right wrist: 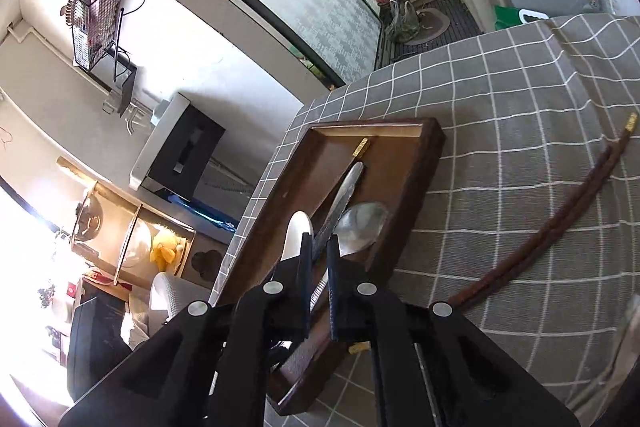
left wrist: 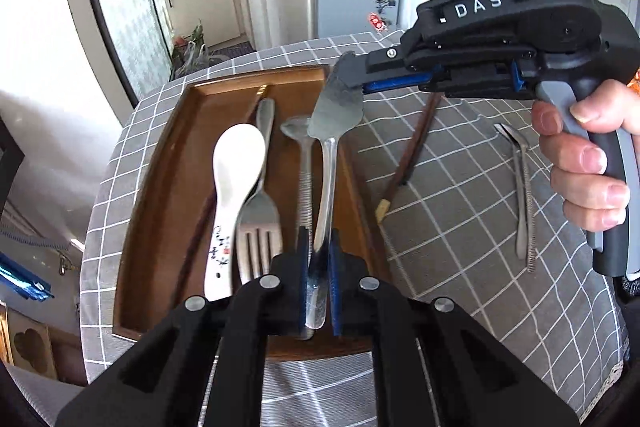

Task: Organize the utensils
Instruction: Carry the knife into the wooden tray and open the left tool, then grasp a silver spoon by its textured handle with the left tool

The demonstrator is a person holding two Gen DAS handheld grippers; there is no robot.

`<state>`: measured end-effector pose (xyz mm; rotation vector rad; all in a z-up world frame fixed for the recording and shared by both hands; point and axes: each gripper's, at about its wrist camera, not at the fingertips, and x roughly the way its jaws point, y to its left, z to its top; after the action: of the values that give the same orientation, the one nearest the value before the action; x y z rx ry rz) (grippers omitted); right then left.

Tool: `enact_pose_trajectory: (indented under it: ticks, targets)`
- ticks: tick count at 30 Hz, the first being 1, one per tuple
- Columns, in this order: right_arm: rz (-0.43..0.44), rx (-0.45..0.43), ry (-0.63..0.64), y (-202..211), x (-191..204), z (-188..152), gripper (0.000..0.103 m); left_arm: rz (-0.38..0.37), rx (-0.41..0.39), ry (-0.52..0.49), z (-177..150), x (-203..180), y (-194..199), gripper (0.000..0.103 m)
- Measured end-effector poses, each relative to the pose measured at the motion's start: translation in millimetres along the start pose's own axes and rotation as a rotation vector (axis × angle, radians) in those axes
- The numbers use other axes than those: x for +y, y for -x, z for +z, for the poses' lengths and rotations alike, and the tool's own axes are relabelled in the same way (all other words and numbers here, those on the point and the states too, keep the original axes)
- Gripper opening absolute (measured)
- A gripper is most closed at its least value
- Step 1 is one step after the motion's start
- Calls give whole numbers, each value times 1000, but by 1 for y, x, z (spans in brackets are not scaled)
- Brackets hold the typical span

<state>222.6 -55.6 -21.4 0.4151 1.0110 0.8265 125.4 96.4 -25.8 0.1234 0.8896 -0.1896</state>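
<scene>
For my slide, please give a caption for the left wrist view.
Both grippers, left and right, carry a cake server over the wooden tray.

A desk (left wrist: pixel 460 187) draped in a grey cloth with a white grid carries a brown wooden tray (left wrist: pixel 160 179) set near its left edge. To the right of the tray, a pair of dark brown chopsticks (left wrist: pixel 408 155) lies straight on the cloth. Farther right lies a small metal utensil (left wrist: pixel 520 187).
</scene>
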Motion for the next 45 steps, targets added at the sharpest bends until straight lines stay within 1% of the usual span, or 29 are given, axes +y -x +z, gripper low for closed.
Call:
enact_pose_trajectory:
  ticks: [2,6,9,11,14,15,16,18,20,21,23,25,28,30,34,37,40,42,45]
  targets:
    - [-2,14,-6,-16,1,2,7,11,12,18,-1,8,-6,10]
    - [-25,26,-4,-36,2,5,8,20,2,36,-1,14,-6,10]
    - [-54,38,-6,-47,-1,7,10,73,-7,23,0,11,-8,10]
    - [-68,48,-12,-54,-3,7,11,91,-12,34,0,12,-9,11]
    - [-71,46,-1,-53,1,6,16,98,-17,53,0,18,-8,11]
    - [-62,49,2,-51,2,5,25,103,-17,61,0,22,-7,11]
    - [-46,47,4,-47,3,4,39,106,-17,72,0,25,-7,11]
    - [-34,18,5,-32,4,3,55,104,-21,99,1,32,-7,11]
    - [-18,-3,-2,-14,2,4,57,91,-23,109,0,32,-4,12]
    - [-18,-11,0,-3,1,4,61,84,-27,104,-1,31,-2,15]
    - [-31,-32,12,21,-5,6,63,78,-54,82,-3,23,6,41]
    - [-52,-53,10,46,-13,7,65,48,-104,70,-4,14,17,55]
    - [-68,-87,-19,82,-31,8,66,-33,-139,51,-4,-4,29,58]
    - [-95,-105,-25,103,-42,5,67,-83,-143,12,-5,-24,32,62]
    - [-147,-103,-24,127,-66,-11,67,-166,-118,-92,-8,-73,26,62]
    - [-169,-77,-18,135,-83,-26,67,-251,-100,-157,-14,-111,20,62]
    - [-180,-69,-21,143,-100,-39,67,-338,-87,-222,-16,-145,12,60]
    - [-174,-65,-33,147,-110,-45,67,-346,-81,-256,-15,-162,6,60]
    - [-159,-67,-50,149,-121,-52,67,-356,-58,-265,-12,-179,-7,60]
